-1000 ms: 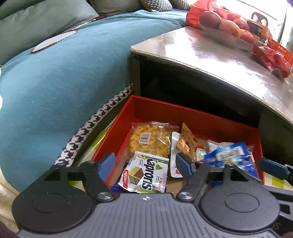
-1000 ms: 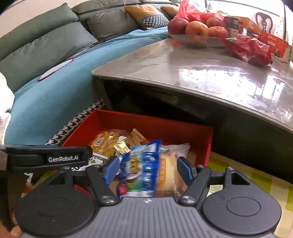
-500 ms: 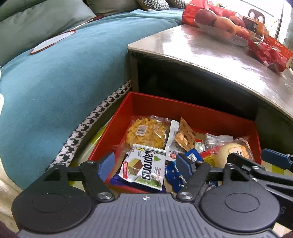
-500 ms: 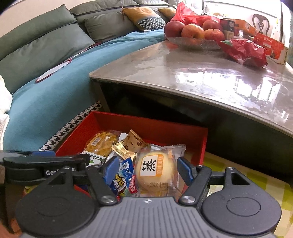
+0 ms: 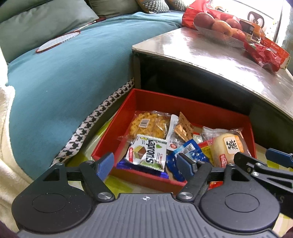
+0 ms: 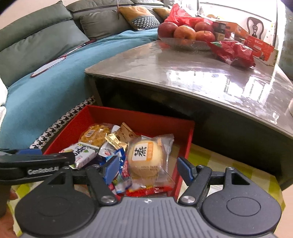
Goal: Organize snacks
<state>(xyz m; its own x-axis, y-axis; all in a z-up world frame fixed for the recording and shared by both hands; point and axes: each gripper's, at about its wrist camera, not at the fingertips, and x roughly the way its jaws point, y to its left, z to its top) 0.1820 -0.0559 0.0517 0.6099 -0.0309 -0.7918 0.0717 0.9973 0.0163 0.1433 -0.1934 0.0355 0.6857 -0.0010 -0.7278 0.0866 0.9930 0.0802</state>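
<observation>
Between picks; left claw [image 5: 144,164] opening, empty; right claw [image 6: 147,169] parted, empty, over red box [image 6: 139,114]; next likely red bag [image 6: 232,52] on bench [image 6: 183,73], 1 o'clock.

Teal blanket [image 5: 60,76] draped over sofa, houndstooth trim [image 5: 95,131] along its lower edge. Grey-green cushions [image 6: 36,42] behind — one mustard cushion [image 6: 141,17] with houndstooth band further back. Glossy worktop [image 6: 192,69] beside sofa; glass bowl [image 6: 185,44] of apples [image 6: 185,32] at far end. Yellow-green checked floor covering [image 6: 216,164] below.
</observation>
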